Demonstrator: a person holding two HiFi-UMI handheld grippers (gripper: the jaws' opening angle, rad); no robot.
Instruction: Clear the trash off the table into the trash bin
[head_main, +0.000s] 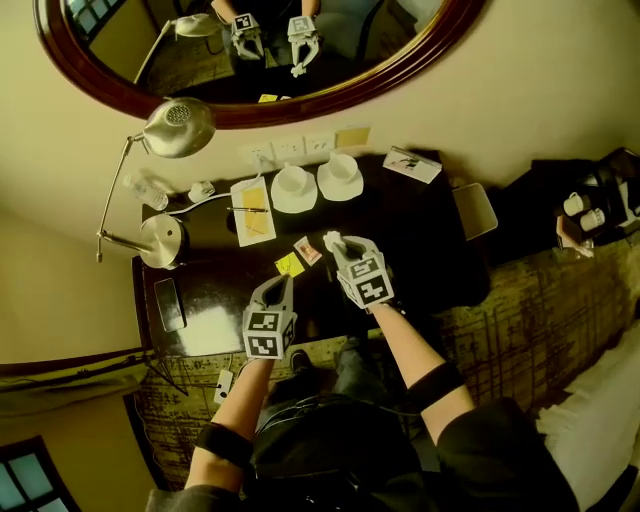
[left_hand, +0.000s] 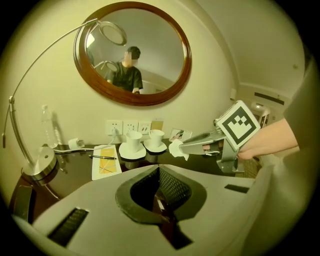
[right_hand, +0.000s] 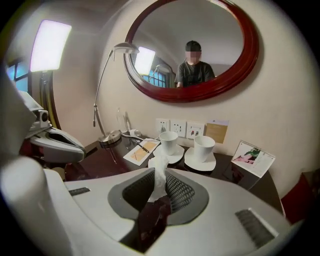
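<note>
Pinching a crumpled white tissue (right_hand: 159, 172), the jaws of our right gripper (head_main: 338, 246) stand only slightly apart, pressed on the paper, whose loose end sticks up past the tips. The jaws of our left gripper (head_main: 281, 288) are closed tight together with nothing between them.

We hold both grippers over the front part of the dark table (head_main: 420, 225), the right one a little further in, so the tissue is up off the table top. Just beyond the left tips lies a yellow slip (head_main: 289, 264), and next to it, close beside the right tips, a small wrapper (head_main: 308, 250); both lie flat on the wood.

Further back we see a notepad (head_main: 252, 212) with a pen (head_main: 250, 209) across it, then two white cups (head_main: 293, 180) on saucers side by side near the wall sockets. A picture card (head_main: 412, 164) stands to their right, a desk lamp (head_main: 178, 126) to the left, and an oval mirror (head_main: 300, 103) hangs on the wall above.
</note>
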